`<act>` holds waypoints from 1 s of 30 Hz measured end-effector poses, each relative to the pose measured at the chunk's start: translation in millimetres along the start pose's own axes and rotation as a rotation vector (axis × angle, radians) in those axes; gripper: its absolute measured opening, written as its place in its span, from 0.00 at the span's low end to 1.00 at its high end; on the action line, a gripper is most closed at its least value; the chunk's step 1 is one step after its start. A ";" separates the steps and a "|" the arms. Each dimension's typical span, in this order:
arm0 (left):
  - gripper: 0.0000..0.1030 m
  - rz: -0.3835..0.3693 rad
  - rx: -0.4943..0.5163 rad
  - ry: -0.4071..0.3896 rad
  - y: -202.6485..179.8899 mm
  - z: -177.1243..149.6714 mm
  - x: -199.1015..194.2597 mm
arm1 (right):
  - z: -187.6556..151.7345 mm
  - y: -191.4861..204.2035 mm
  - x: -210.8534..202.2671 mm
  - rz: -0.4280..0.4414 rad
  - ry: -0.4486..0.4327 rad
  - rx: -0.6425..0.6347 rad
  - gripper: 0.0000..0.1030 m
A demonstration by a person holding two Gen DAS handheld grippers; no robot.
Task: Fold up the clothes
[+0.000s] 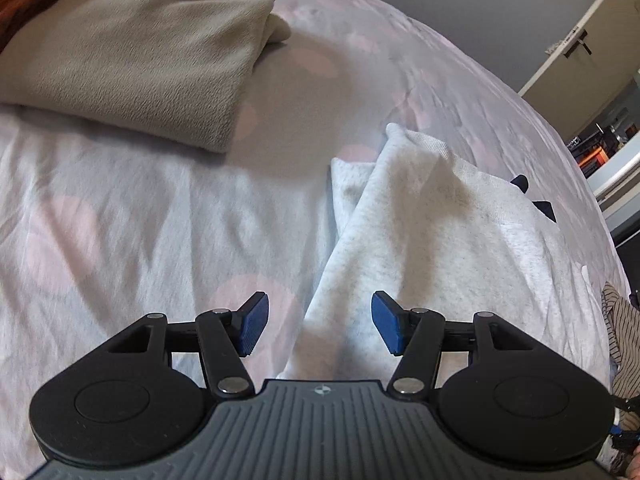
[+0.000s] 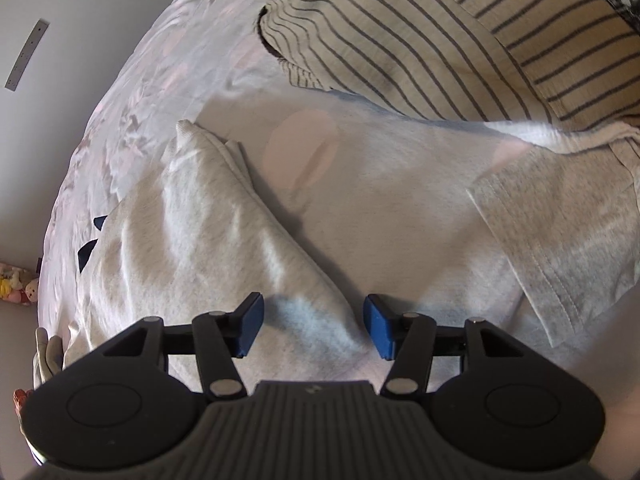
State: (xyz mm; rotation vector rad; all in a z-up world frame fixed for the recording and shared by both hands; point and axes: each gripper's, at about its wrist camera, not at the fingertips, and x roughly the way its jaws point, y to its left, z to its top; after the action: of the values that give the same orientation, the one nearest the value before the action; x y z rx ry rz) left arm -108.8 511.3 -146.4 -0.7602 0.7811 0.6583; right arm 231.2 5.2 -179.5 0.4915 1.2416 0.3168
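Observation:
A light grey garment (image 1: 432, 240) lies partly folded on the bed, one flap doubled over into a long ridge. My left gripper (image 1: 319, 326) hovers open over its near edge, nothing between the blue pads. In the right wrist view the same grey garment (image 2: 208, 232) spreads to the left, and its short sleeve (image 2: 560, 232) lies flat at the right. My right gripper (image 2: 314, 328) is open just above the grey cloth, holding nothing.
A folded beige garment (image 1: 132, 60) rests at the far left of the bed. A striped cream garment (image 2: 420, 28) lies crumpled beyond the sleeve. The bed sheet (image 1: 120, 220) is white with pink spots. A dark blue item (image 1: 520, 182) peeks out behind the grey garment.

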 end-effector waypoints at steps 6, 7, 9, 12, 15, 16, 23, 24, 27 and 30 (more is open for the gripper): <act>0.54 -0.034 0.032 0.007 -1.9 7.1 14.4 | -0.5 23.4 13.4 -0.084 0.033 -0.115 0.65; 0.54 -0.043 0.026 0.015 -0.8 7.6 17.5 | -0.5 26.4 16.1 -0.095 0.034 -0.126 0.67; 0.56 -0.063 0.015 0.029 1.5 8.7 23.8 | -1.4 30.1 22.5 -0.111 0.027 -0.133 0.71; 0.59 -0.083 0.007 0.036 3.5 11.4 29.5 | -1.5 36.7 30.6 -0.138 0.029 -0.153 0.76; 0.59 -0.080 0.018 -0.027 2.5 18.1 23.3 | 5.5 48.8 27.8 -0.154 0.035 -0.211 0.73; 0.59 -0.085 0.018 -0.056 2.6 21.6 20.5 | 7.9 52.9 26.8 -0.159 0.036 -0.230 0.71; 0.58 -0.094 0.045 -0.123 -8.3 48.8 27.2 | 46.9 88.3 23.8 -0.097 0.002 -0.320 0.69; 0.58 -0.082 0.065 -0.121 -12.6 50.7 30.3 | 51.9 94.0 27.7 -0.100 0.002 -0.332 0.69; 0.58 -0.069 0.123 -0.101 -23.2 52.9 39.6 | 64.0 108.6 45.4 -0.112 0.017 -0.381 0.70; 0.58 -0.041 0.173 -0.070 -29.5 52.6 48.4 | 70.3 113.9 63.5 -0.150 0.044 -0.445 0.71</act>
State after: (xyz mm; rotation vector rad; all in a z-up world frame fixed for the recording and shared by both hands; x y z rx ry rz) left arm -40.9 548.0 -149.7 -0.5912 0.7460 0.5694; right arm 321.2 120.5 -155.6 0.0093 1.1986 0.4636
